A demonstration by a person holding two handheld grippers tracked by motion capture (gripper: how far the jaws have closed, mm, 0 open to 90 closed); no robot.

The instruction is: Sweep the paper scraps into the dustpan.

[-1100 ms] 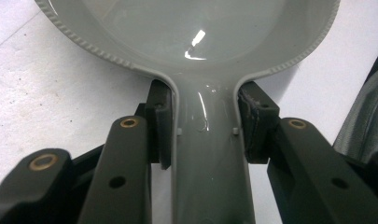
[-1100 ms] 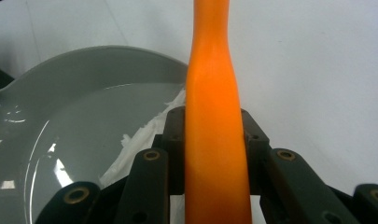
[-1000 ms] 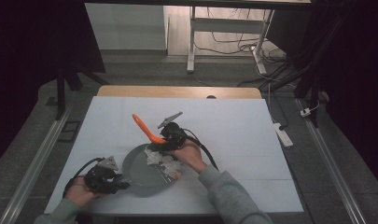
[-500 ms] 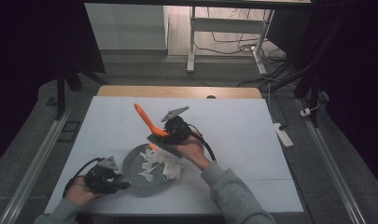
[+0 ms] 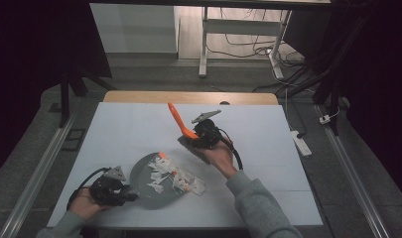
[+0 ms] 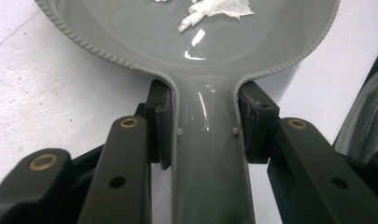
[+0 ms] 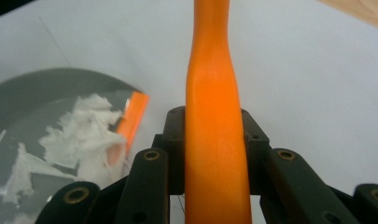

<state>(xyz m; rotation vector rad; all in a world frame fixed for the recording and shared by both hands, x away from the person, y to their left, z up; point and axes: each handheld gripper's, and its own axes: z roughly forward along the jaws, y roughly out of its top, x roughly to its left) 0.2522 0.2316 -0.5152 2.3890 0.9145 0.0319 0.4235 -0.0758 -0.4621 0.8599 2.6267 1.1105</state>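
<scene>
At a white-covered table, a person works with a gripper in each hand. The left gripper, at the near left edge, has its jaws closed tight on the handle of a grey dustpan — the pads press on both sides of the handle's neck, seen plainly in the left gripper view. The pan lies flat on the table, near and left of centre, its scoop holding white paper scraps and a few orange bits; some scraps spill over its right rim onto the table.

The right gripper, at mid-table and farther back than the pan, is clamped on the orange handle of a brush. The handle slants up and to the far left, while the dark brush head hangs just clear of the table, well apart from the pan. A grey sleeve enters from the near right.
</scene>
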